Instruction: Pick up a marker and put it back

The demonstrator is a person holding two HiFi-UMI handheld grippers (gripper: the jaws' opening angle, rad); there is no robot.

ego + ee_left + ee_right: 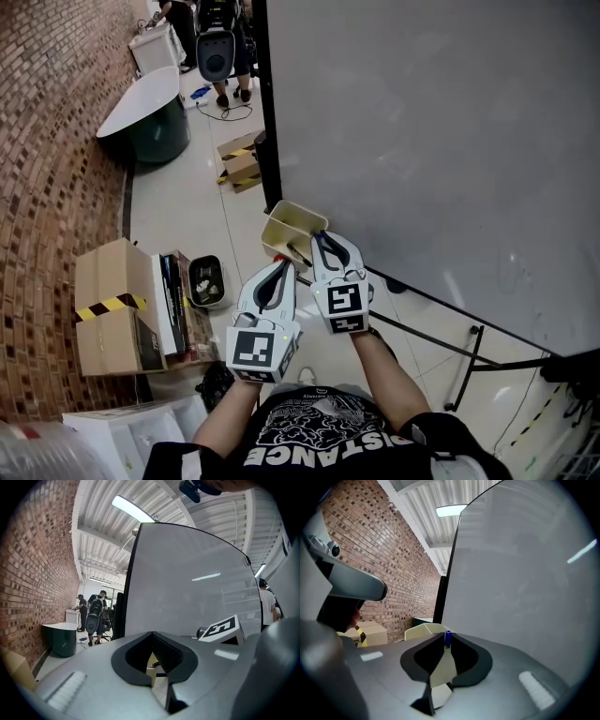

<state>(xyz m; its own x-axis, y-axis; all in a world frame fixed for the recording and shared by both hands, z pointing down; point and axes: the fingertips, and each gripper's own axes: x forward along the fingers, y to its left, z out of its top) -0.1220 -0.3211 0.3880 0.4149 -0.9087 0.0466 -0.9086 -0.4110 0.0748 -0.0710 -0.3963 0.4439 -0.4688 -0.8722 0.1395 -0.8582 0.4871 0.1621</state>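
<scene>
Holding the marker (447, 638) at the very tips of its fingers, the right gripper (322, 238) hangs over the near edge of the yellowish tray (281, 217), which sits at the lower corner of the whiteboard (431, 141). I judge that the step in hand is the putting back (it can also be the end of the lift; the pictures do not decide this). The next move calls for lowering the marker inside the tray's rim, and only then spreading the fingers. The marker is blue: a short round end stands upright above the fingertips, and the rest of it is hidden. The left gripper (277, 274) waits just beside, near the tray's near corner, its fingers pressed together at the tips with nothing between them.
</scene>
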